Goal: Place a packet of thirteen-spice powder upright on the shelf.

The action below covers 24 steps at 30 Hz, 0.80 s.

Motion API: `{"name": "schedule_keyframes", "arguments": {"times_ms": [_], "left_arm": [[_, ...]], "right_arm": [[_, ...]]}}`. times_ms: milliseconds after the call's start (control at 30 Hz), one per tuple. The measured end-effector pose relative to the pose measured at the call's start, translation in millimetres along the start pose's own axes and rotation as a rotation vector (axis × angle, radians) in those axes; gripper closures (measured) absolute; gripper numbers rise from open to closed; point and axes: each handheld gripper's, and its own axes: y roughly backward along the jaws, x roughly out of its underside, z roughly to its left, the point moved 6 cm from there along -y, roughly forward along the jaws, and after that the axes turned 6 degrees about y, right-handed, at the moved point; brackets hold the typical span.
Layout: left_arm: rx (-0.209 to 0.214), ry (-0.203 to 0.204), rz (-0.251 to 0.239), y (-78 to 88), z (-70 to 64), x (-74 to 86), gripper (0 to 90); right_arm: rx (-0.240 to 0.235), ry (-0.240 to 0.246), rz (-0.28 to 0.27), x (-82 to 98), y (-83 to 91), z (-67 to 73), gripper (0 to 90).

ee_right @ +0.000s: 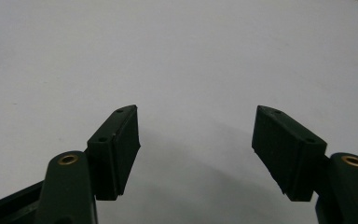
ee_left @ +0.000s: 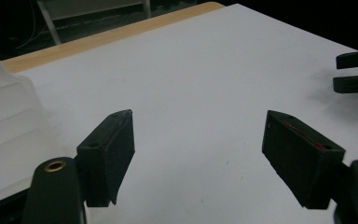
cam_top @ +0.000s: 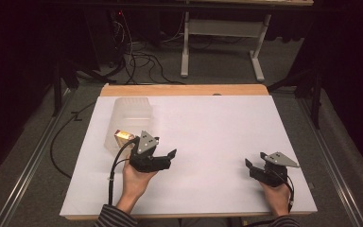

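Observation:
A person holds a black gripper in each hand over the white tabletop point(cam_top: 208, 127). My left gripper point(cam_top: 165, 150) sits left of centre, just right of a translucent plastic container point(cam_top: 128, 118). Its jaws stand wide apart with nothing between them, as the left gripper view point(ee_left: 199, 116) confirms. A small yellow-brown object point(cam_top: 121, 137) lies inside the container near its front wall. My right gripper point(cam_top: 254, 160) rests near the front right, open and empty, and its own view point(ee_right: 196, 109) has bare white surface between the jaws. The container's wall point(ee_left: 4, 126) shows at the left gripper view's left edge.
The wooden table edge point(cam_top: 184, 90) runs along the back of the white sheet. Beyond it are cables and a desk frame point(cam_top: 185, 52) on the floor. The right gripper's jaws point(ee_left: 354, 70) appear far right in the left gripper view.

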Motion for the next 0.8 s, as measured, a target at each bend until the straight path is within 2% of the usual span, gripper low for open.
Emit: {"name": "schedule_keyframes", "arguments": {"times_ms": [233,333,467,567,800], "left_arm": [[-0.006,0.02,0.014,0.3,1.4,10.0,25.9],[-0.002,-0.001,0.015,0.3,2.8,13.6,25.9],[0.0,-0.009,0.026,0.4,4.3,18.8,25.9],[-0.009,0.001,0.026,0.0,5.8,22.1,25.9],[-0.019,-0.009,0.033,-2.8,11.8,32.3,25.8]], "right_arm": [[0.0,-0.001,0.002,0.0,0.0,0.0,32.4],[0.0,-0.002,0.004,0.1,0.0,0.4,32.4],[0.002,-0.002,0.004,0.0,-0.2,0.4,32.5],[0.003,-0.001,0.004,0.0,-0.3,0.4,32.5],[0.003,0.002,0.004,0.0,-0.3,0.5,32.6]]}}
